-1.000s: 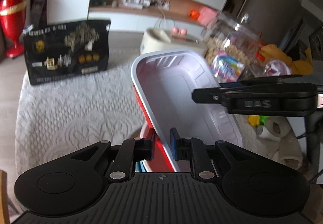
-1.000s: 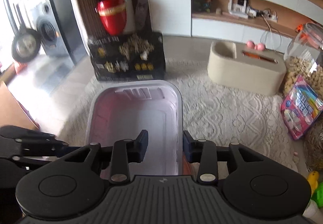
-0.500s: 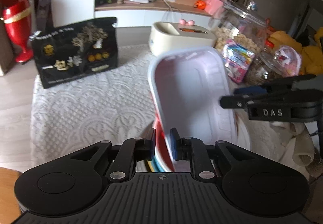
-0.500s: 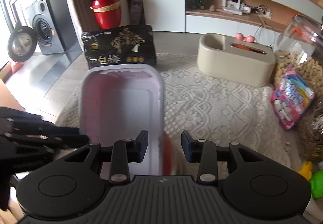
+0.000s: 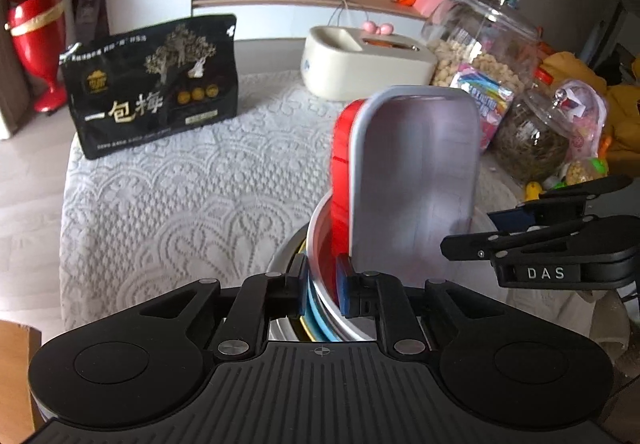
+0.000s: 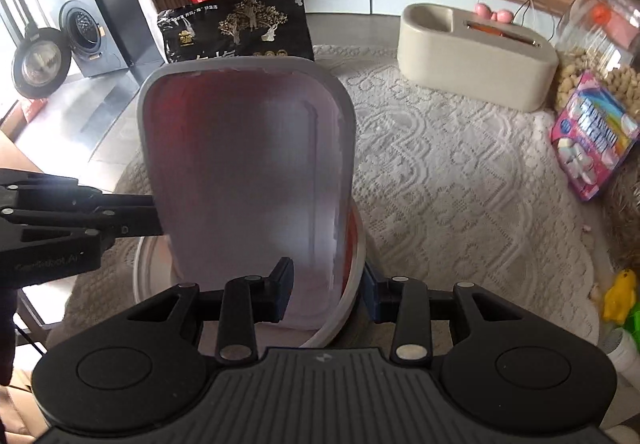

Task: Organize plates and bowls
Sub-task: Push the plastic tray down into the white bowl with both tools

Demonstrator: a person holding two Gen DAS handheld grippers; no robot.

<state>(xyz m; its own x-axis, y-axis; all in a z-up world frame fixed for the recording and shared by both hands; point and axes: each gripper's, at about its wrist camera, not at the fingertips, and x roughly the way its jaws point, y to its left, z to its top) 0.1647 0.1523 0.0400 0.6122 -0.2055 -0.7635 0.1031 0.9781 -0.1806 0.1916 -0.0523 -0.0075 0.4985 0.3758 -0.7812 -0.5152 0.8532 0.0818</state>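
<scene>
- Trays came first in my view: a white rectangular tray [image 5: 416,180] with a red tray [image 5: 340,164] pressed against its back stood nearly on end, their lower ends dropped into a stack of nested bowls [image 5: 320,308] on the counter [image 5: 180,196].
- From the right wrist view I saw the white tray [image 6: 248,172] face-on, its far rim tipped up in front of the black snack bag [image 6: 236,28].
- My left tongs [image 5: 322,286] sat at the near rim of the bowl stack; their jaws were closing, with the white, blue and yellow bowl rims between the pads, and the pads looked pressed against those rims.
- My right tongs [image 6: 328,294] were clamped on the lower right edge of the two trays, one pad inside the white tray and the other outside against the red one.
- In the left wrist view the right tongs [image 5: 532,240] reached in from the right side, level with the trays' lower half.
- Around the stack the counter carried a lace cloth [image 6: 460,184].
- Further out stood a cream tissue box [image 5: 364,62], a glass jar of snacks [image 5: 480,40] and a pink sweet packet [image 6: 592,140].
- Off the counter I made out a red vase [image 5: 36,40] on the floor.
</scene>
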